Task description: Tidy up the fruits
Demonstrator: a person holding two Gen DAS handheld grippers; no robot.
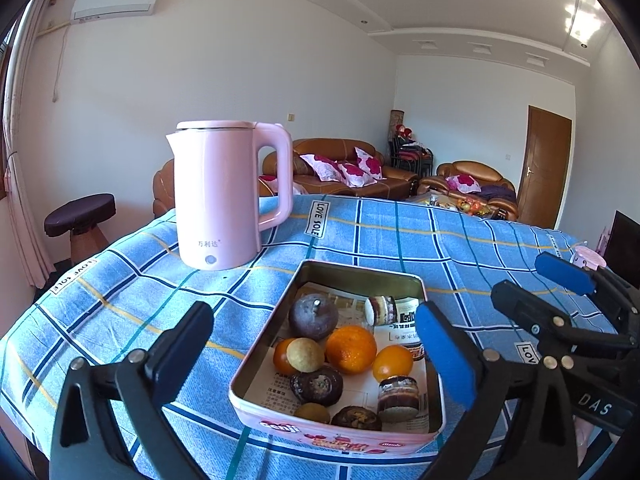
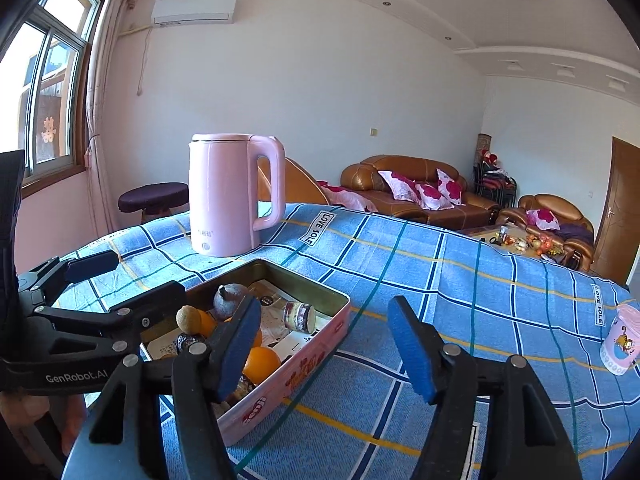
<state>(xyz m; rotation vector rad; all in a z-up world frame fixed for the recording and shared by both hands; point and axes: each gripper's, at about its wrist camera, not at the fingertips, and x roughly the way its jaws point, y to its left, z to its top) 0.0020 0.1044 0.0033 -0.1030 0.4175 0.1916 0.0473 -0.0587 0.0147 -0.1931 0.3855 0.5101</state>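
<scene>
Left wrist view is showing the left gripper (image 1: 316, 344) hanging with its fingers spread wide and gripping nothing; the tin tray (image 1: 434, 408) is lying straight ahead between them, holding the fruits; the right gripper (image 2: 324, 340) is likewise standing spread and empty, with the tray off to its left and bare tablecloth (image 2: 460, 264) ahead.

Judging the risks: the fruits are crowding together, so a finger coming down on the large orange (image 1: 351, 349) is likely nudging the small orange (image 1: 393, 363) or the pale round fruit (image 1: 305, 355) just beside it; round skins are prone to rolling out of a pinch; the light tray is liable to slide on the cloth if a finger catches its wall; the two grippers are sitting near each other and could collide; the pink kettle (image 1: 228, 196) beyond the tray is standing tall and could be tipped by a long reach.

Materials: the tray is looking like thin shiny metal with rounded corners and printed paper lining; the purple fruit (image 1: 313, 317) is appearing dull and smooth with a stem; the dark fruits (image 1: 317, 386) are looking wrinkled; small jars (image 1: 381, 310) are lying among them; the cloth is showing a soft woven check.
</scene>
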